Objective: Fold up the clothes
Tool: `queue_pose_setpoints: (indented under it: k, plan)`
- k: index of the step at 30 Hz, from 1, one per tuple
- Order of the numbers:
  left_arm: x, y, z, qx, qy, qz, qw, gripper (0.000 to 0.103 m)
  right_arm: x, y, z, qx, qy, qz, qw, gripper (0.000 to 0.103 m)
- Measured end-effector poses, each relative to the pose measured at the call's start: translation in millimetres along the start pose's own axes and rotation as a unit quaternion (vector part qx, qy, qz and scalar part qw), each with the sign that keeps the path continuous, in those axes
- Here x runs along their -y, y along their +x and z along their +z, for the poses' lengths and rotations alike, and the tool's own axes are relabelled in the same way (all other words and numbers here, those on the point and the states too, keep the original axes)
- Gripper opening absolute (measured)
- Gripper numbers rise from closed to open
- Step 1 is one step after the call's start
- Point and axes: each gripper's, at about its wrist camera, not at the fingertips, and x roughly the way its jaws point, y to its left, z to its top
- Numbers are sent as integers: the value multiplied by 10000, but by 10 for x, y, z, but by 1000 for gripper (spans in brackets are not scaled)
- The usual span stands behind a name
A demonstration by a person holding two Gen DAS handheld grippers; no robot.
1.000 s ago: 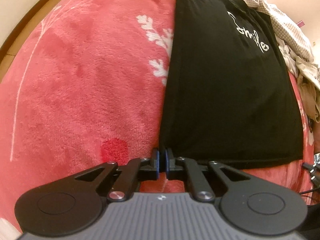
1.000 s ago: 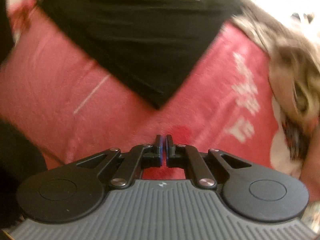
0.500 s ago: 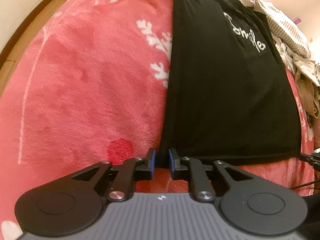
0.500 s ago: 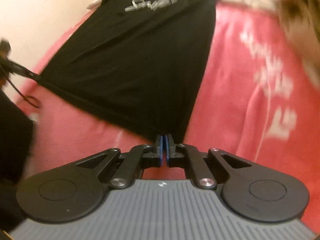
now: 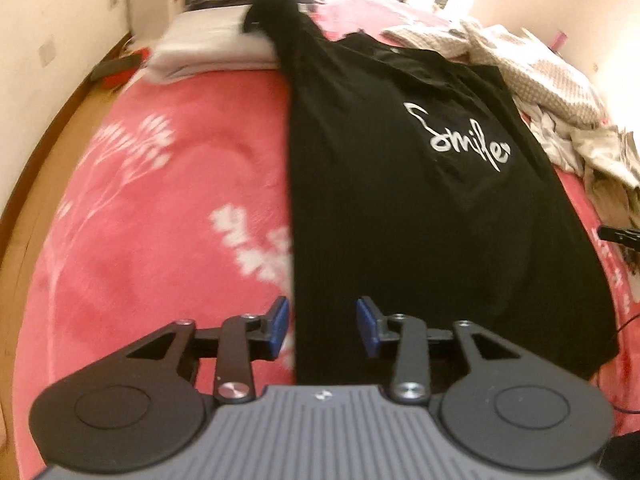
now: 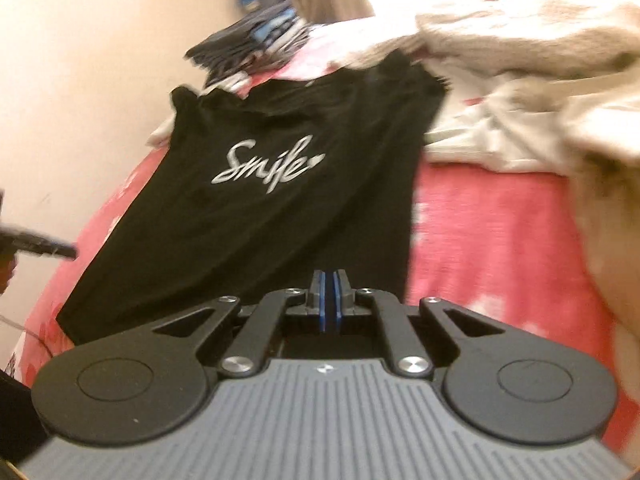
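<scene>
Black T-shirt (image 5: 420, 208): lies flat on a red blanket (image 5: 160, 208) with white leaf print, white script lettering (image 5: 456, 142) facing up. One sleeve (image 5: 276, 20) trails over a folded white stack (image 5: 208, 50) at the far end of the bed.

Left gripper (image 5: 322, 322): fingers spread wide, blue pads (image 5: 278, 322) showing, nothing held. The shirt's left edge and near hem corner pass between the two fingers without either pad touching it, as far as the view shows.

Right gripper (image 6: 330, 300): fingers drawn together, pads nearly touching, with only a thin slit between them. It sits at the near hem of the shirt, close to the right-hand corner. Whether cloth is pinched in the slit cannot be told; the picture is blurred there.

Unfolded laundry pile (image 6: 540, 80): beige and cream garments heaped to the right of the shirt, overlapping its far shoulder.

Dark folded stack (image 6: 256, 46): beyond the shirt's collar, against the wall.

Left gripper's fingertip also shows at the left edge of the right wrist view, beside the shirt's hem.
</scene>
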Motion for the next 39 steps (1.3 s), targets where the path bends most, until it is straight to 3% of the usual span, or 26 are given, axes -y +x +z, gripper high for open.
queue_pose_setpoints:
  k: [2, 5, 9, 13, 18, 20, 22, 24, 26, 27, 28, 32, 34, 36, 39]
  plan:
    - [-39, 42, 15, -4, -65, 119, 9999, 41, -26, 104, -75, -220, -4, -29, 9998, 5]
    - [-98, 104, 36, -9, -163, 297, 9994, 34, 78, 89, -227, -494, 111, -577, 9970, 2]
    - [-177, 187, 66, -16, -294, 535, 9981, 30, 356, -204, -234, -221, 775, -1142, 9902, 5]
    - [-274, -391, 386, 403, -386, 1481, 9874, 29, 386, -459, -30, 251, 849, -1212, 9887, 5]
    - [-399, -1246, 844, 1002, -485, 2776, 9542, 30, 253, -633, 514, 1029, 443, -757, 9908, 5]
    - [-418, -1608, 1046, 1267, -486, 3313, 9337, 30, 211, -672, 799, 1374, 232, -460, 9892, 5]
    - [-325, -1982, 1304, 1596, -508, 3818, 9090, 36, 205, -666, 1066, 1624, 63, -104, 9867, 5]
    - [-228, -2278, 1523, 1869, -690, 4115, 8894, 40, 156, -692, 1288, 1858, -173, 177, 9823, 5]
    - [-121, -2404, 1695, 2016, -825, 4183, 8818, 47, 98, -674, 1464, 2007, -327, 404, 9783, 5]
    - [-72, -2404, 1760, 2055, -872, 4133, 8828, 51, 49, -656, 1555, 2029, -337, 498, 9773, 5]
    - [-39, -2340, 1808, 2064, -883, 3986, 8892, 54, -14, -632, 1637, 1997, -331, 609, 9774, 5]
    - [40, -1741, 1989, 1860, -669, 3047, 9317, 58, -418, -322, 1908, 1723, -366, 955, 9797, 6]
    - [66, -1285, 2104, 1804, -385, 2382, 9535, 59, -679, -76, 2006, 1484, -359, 1044, 9828, 7]
    - [46, -856, 2181, 1856, -167, 1732, 9671, 59, -927, 190, 2080, 1197, -238, 1128, 9861, 10]
    - [-63, -227, 2243, 1859, 20, 817, 9792, 59, -1350, 623, 2250, 756, -111, 1150, 9904, 17]
